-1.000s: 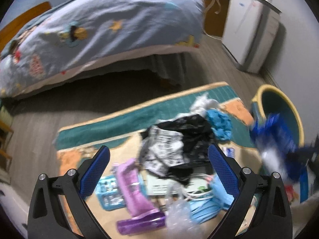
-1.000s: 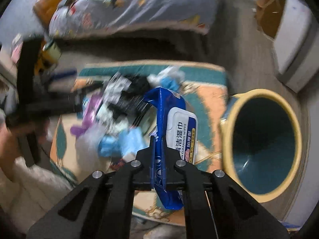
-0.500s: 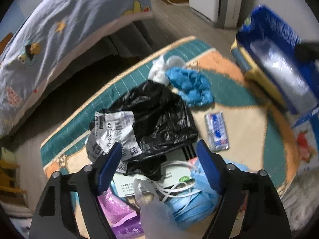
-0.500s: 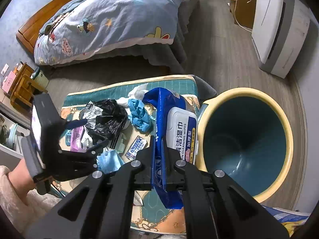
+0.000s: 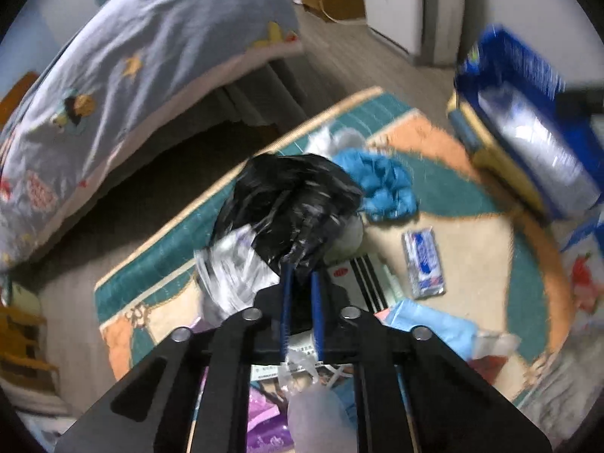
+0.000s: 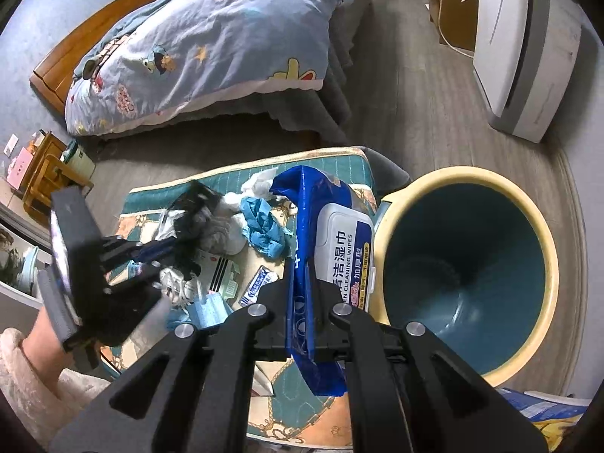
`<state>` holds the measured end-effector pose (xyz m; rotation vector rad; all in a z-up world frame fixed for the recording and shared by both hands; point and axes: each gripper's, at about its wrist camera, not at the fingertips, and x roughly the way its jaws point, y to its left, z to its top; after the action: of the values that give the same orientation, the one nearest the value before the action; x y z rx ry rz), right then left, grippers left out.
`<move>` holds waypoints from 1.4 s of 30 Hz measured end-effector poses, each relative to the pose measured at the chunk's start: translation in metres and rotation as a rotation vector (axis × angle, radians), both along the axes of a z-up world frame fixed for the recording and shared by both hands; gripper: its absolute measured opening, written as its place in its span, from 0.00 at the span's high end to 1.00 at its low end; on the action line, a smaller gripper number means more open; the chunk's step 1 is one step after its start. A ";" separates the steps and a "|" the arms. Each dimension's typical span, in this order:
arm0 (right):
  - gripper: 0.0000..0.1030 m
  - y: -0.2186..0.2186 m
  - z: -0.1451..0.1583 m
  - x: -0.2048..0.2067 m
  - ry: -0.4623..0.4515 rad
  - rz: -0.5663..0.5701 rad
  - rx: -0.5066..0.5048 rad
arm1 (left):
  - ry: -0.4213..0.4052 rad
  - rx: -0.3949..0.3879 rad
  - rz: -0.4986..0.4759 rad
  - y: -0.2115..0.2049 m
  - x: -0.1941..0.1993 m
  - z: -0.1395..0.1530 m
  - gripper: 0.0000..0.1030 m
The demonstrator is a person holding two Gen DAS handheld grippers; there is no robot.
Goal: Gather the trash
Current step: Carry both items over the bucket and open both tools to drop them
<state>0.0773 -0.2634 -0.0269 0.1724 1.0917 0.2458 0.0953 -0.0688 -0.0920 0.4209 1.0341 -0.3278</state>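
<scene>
Each of the 2 views comes from a fisheye camera riding on a hand-held gripper and looking forward along its fingers, tilted steeply down at the floor. The left wrist view sits close over the rug, with the bed beyond at upper left and a white appliance at the top. The right wrist view looks from farther back and to the side, taking in the same rug, the bed, the appliance and the bin. Both share the litter pile on the rug; the right view also shows the left gripper from outside.
</scene>
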 end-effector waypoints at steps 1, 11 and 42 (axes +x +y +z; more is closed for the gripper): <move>0.96 -0.001 0.001 -0.001 -0.003 0.000 0.000 | -0.012 -0.025 0.016 0.003 -0.001 0.009 0.94; 0.96 -0.048 0.015 -0.011 -0.045 -0.123 0.050 | -0.120 -0.289 0.074 -0.004 -0.014 0.078 0.96; 0.76 -0.190 -0.021 -0.008 0.044 -0.508 0.037 | -0.011 -0.382 -0.243 -0.207 -0.011 0.064 0.69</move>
<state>0.0692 -0.4532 -0.0475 0.4811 1.0517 -0.1937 0.0842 -0.2763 -0.0284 0.2020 0.8853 -0.7260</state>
